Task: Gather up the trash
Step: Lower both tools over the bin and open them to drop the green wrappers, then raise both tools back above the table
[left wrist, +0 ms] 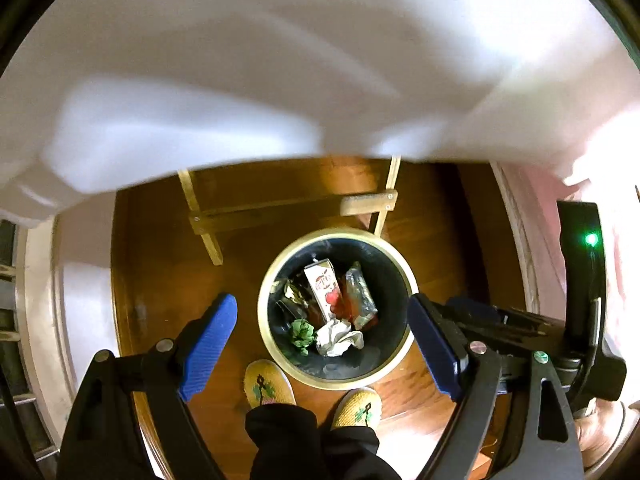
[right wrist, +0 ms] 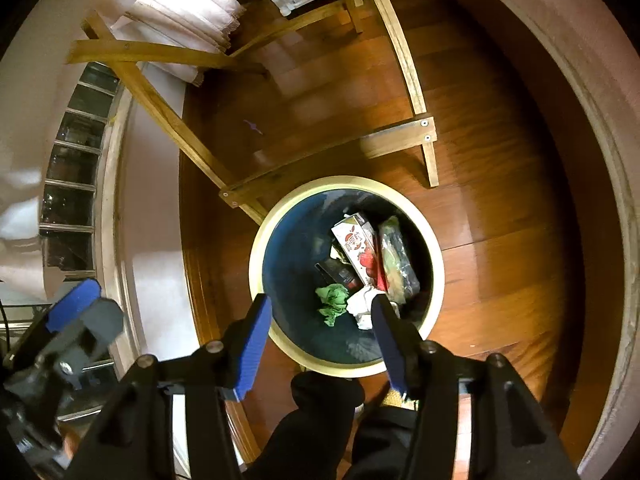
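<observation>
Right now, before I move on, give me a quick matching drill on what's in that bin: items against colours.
Items:
1. crumpled wad
2. juice carton
3. bin rim
4. gripper pads

Colours:
A. blue
B. cream
C. green
D. white with red fruit print

Pairs: 1-C, 2-D, 3-B, 4-A

My right claw (right wrist: 320,320) spread wide and empty above the round bin (right wrist: 434,256) on the wooden floor (right wrist: 500,184); inside it a juice carton (right wrist: 356,246), green crumpled scrap (right wrist: 332,300), white crumpled paper (right wrist: 360,306), clear wrapper (right wrist: 398,258); my left claw (right wrist: 74,306) at lower left, blurred; wooden frame legs (right wrist: 168,120) behind the bin
</observation>
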A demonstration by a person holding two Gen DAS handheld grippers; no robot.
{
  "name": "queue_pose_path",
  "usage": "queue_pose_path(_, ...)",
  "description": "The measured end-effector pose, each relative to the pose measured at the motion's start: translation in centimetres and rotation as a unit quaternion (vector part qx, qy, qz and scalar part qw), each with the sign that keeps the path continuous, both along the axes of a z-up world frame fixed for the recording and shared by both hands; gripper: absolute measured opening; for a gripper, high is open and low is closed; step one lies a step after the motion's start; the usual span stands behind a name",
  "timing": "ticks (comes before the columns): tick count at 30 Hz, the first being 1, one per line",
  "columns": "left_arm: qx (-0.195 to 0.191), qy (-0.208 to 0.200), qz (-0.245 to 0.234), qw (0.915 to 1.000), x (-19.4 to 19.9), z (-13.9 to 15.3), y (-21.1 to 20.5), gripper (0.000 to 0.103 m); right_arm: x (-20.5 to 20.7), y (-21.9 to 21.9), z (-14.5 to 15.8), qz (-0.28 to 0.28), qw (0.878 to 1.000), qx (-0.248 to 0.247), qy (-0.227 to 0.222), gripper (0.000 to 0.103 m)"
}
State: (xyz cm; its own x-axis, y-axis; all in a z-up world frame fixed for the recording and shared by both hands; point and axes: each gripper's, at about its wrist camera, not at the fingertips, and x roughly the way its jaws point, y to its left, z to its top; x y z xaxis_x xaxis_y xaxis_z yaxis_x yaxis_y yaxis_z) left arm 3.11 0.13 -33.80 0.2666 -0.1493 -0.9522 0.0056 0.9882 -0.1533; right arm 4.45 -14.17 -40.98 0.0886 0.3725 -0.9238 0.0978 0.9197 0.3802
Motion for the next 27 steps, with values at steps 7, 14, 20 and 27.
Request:
queue_pose_path(7, -0.006, -0.021, 0.019, 0.9996, -0.9, 6.2, 1.5, 0.086, -0.7, 0.1, 6.0, 0.007, 1.000, 0.011, -0.029, 0.053)
queue_pose_path(14, 0.002, -0.052, -0.003, 0.9986, -1.5, 15.5, 1.7, 0.086, -2.0, -0.2, 14.8, 0.019, 0.997, 0.026, -0.069, 0.053)
queue_pose_path(20, 0.011, -0.100, -0.017, 0.9947, -0.8, 24.6, 1.4, 0.086, -2.4, -1.0, 23.3, 0.025, 0.991, 0.043, -0.121, 0.053)
queue_pose_path(27, 0.048, -0.172, -0.016, 0.9837, 0.8, 34.4, 1.1, 0.086, -0.7, -2.3, 32.0, 0.024, 0.977, 0.061, -0.204, 0.053)
